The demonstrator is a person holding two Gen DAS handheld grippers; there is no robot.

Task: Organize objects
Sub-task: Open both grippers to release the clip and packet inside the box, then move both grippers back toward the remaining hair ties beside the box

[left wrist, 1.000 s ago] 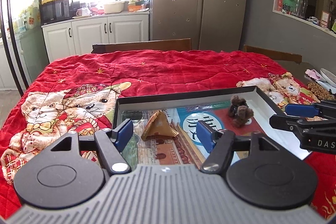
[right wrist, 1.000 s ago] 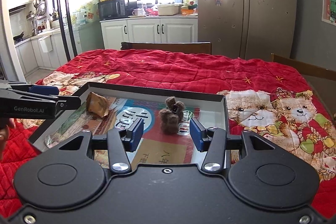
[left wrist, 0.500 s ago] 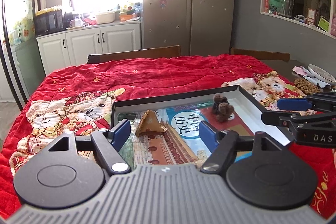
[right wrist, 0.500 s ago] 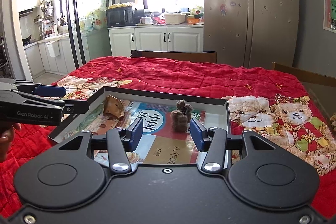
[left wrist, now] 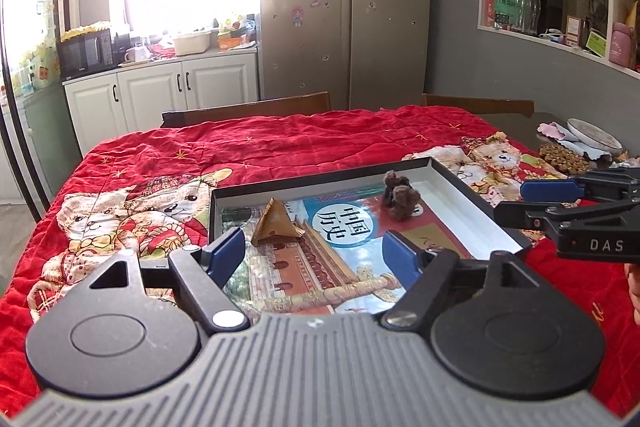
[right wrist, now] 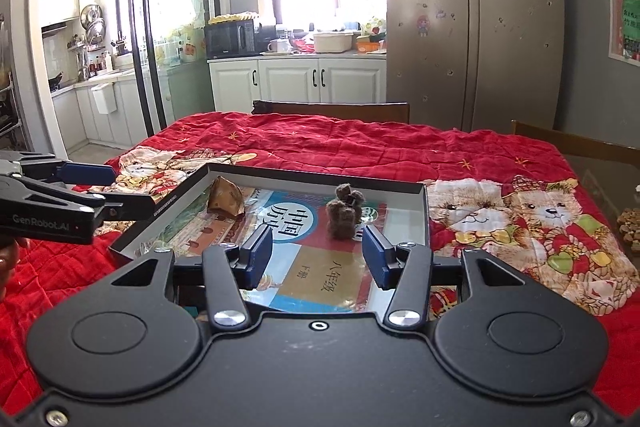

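A shallow black tray lies on the red quilt. In it are a picture book, a tan pyramid-shaped pouch on the left, and a small brown plush toy standing on the right. My left gripper hovers over the tray's near left end. Its jaws are opening and nothing is between them. My right gripper is over the near right end, open and empty, short of the plush toy.
The red bear-print quilt covers the whole table. Two wooden chair backs stand along the far side. A plate and a brown woven mat sit at the table's right edge. Behind are a fridge and white cabinets.
Both grippers have drawn back from the tray and risen a little, so its contents look smaller and farther. The left jaws have spread wider. The pouch and plush toy have not moved.
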